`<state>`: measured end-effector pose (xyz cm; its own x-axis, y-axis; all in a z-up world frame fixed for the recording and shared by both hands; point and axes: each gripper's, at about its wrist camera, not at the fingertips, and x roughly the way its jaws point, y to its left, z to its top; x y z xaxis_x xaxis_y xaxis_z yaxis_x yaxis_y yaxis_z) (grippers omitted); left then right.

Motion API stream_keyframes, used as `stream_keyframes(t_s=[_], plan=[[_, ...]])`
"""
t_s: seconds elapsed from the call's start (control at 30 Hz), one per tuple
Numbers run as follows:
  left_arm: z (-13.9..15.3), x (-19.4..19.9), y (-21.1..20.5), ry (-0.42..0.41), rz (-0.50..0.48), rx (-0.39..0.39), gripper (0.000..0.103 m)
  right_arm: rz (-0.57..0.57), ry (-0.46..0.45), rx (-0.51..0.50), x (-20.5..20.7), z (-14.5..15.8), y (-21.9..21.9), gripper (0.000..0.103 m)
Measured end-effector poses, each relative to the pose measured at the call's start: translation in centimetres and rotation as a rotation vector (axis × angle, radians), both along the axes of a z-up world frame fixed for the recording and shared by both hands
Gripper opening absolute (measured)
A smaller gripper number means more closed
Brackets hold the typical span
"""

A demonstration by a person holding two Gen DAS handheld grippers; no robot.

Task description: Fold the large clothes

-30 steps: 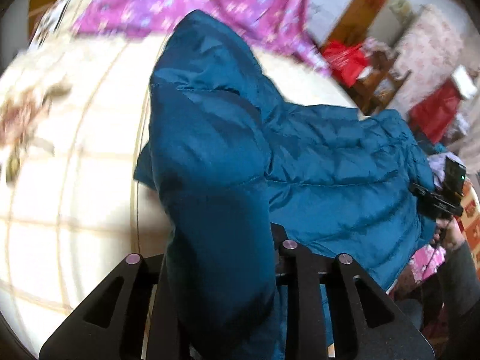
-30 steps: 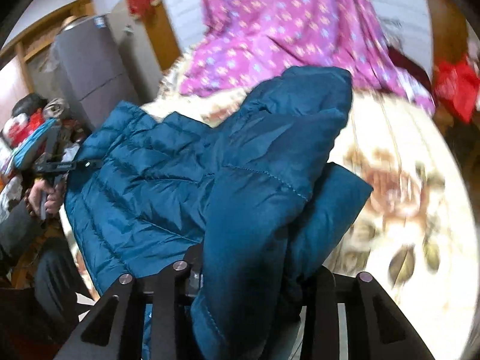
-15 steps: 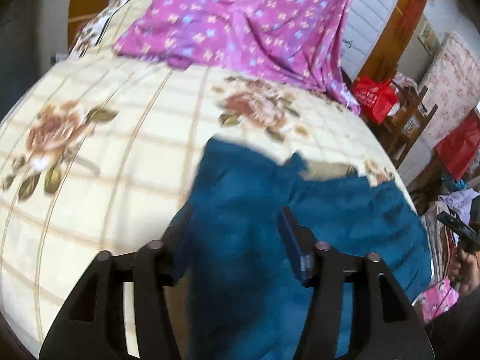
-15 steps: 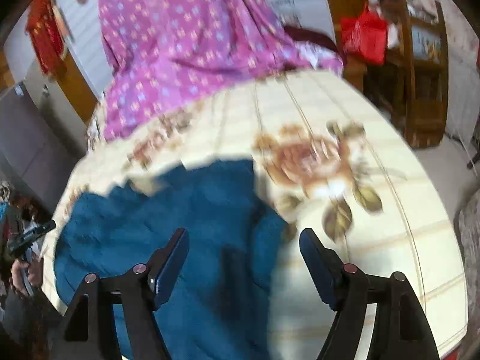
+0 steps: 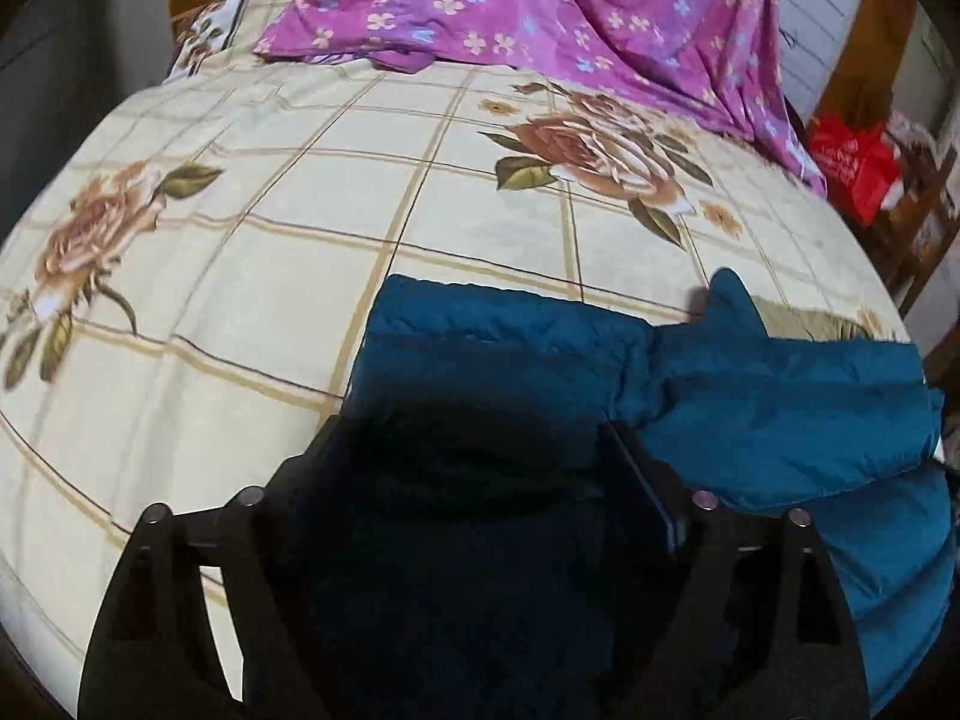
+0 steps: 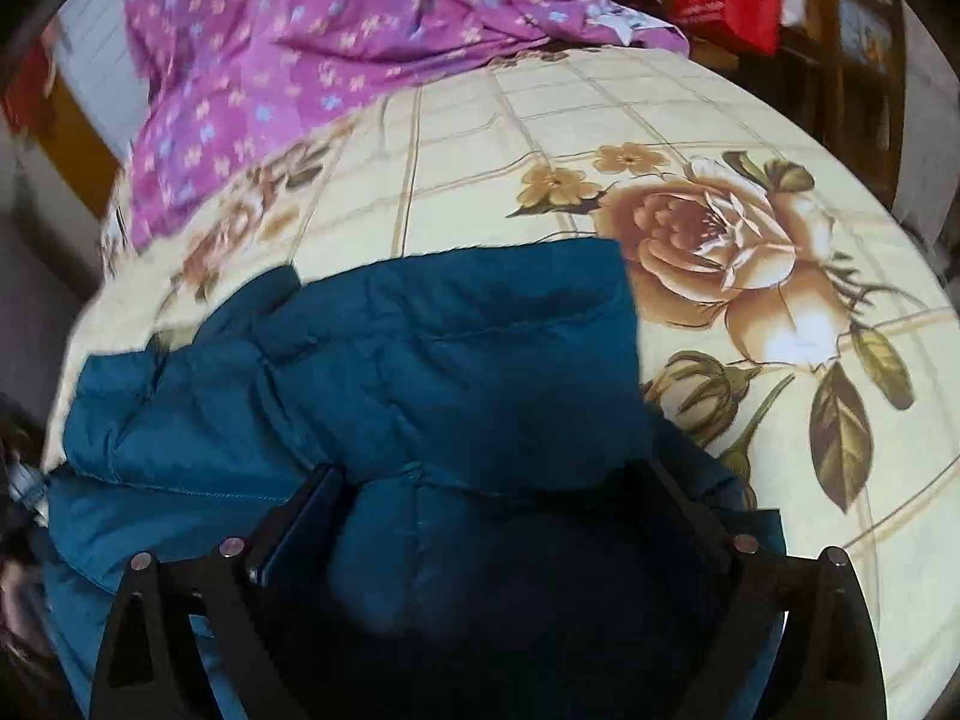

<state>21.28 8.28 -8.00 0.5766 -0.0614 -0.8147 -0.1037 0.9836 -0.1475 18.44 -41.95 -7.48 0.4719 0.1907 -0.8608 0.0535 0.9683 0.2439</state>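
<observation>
A teal puffer jacket (image 5: 750, 396) lies folded on the cream bedspread with rose prints (image 5: 240, 276). In the left wrist view my left gripper (image 5: 474, 468) is open, its fingers spread over the jacket's near left part. In the right wrist view the same jacket (image 6: 420, 372) lies flat under my right gripper (image 6: 492, 498), which is open above the jacket's near right part. Neither gripper holds cloth. The jacket's near edge is hidden in shadow under both grippers.
A purple flowered sheet (image 5: 540, 12) lies across the far end of the bed, also in the right wrist view (image 6: 288, 60). A red bag (image 5: 852, 162) and wooden furniture (image 6: 852, 60) stand beyond the bed's right side.
Both grippers held raised jacket parts a second ago. They have let go, opened wide, and the jacket now lies folded flat on the bed.
</observation>
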Motion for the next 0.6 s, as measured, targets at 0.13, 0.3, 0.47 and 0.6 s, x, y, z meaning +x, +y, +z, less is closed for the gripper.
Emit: stream_keyframes(t_s=[0.13, 0.3, 0.47, 0.6], plan=[[0.8, -0.3, -0.3, 0.016, 0.008, 0.034, 0.086, 0.005, 0.027, -0.033, 0.4, -0.2, 0.4, 0.099], [8.2, -4.7, -0.4, -0.142, -0.029, 0.047, 0.086, -0.004, -0.037, -0.083, -1.9, 4.2, 0.2, 0.097], [14.2, -12.2, -2.2, -0.266, -0.116, 0.125, 0.086, 0.070, -0.148, -0.088, -9.3, 10.1, 1.8, 0.097], [14.4, -19.0, -4.5, -0.260, -0.211, 0.148, 0.086, 0.080, -0.252, -0.124, -17.7, 13.4, 3.2, 0.097]])
